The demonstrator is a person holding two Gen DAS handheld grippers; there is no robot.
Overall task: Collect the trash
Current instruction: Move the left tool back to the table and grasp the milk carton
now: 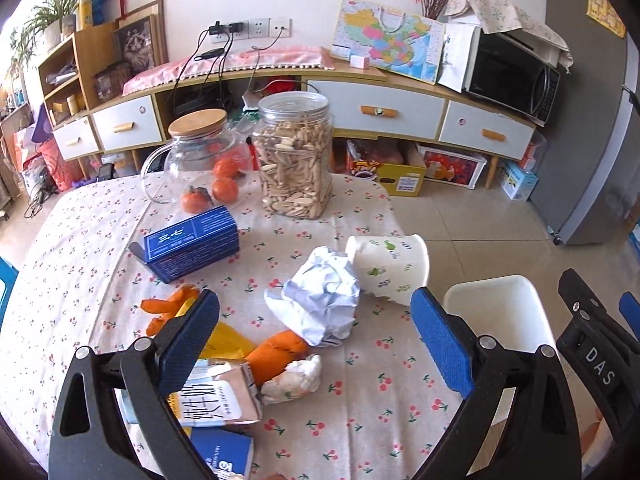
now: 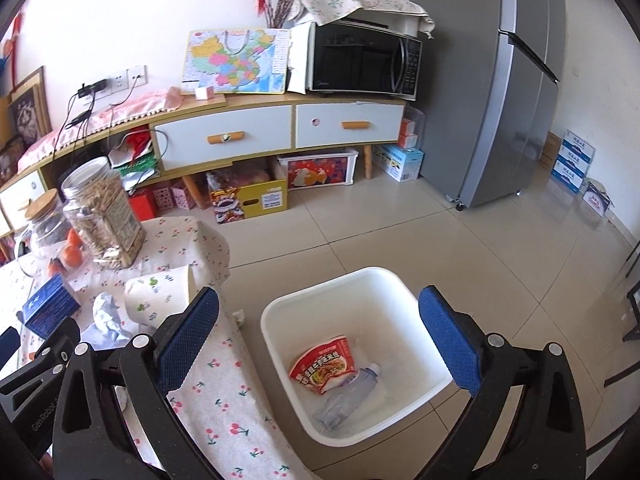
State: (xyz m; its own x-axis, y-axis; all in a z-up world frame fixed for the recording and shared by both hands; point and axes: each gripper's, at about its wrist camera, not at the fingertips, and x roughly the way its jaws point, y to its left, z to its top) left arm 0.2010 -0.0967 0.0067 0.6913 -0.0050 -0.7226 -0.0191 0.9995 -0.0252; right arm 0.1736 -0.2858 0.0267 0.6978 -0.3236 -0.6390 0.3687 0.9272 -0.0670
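Gaping wide and empty, the left gripper (image 1: 316, 336) frames the crumpled white paper ball (image 1: 324, 296) on the cherry-print tablecloth (image 1: 360, 412), while the equally spread, empty right gripper (image 2: 320, 332) hangs over the white plastic bin (image 2: 372, 284).

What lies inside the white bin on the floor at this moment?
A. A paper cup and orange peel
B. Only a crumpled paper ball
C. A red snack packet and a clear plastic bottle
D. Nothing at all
C: in the right wrist view the bin holds a red packet and a clear bottle; the paper ball, cup and peel are on the table.
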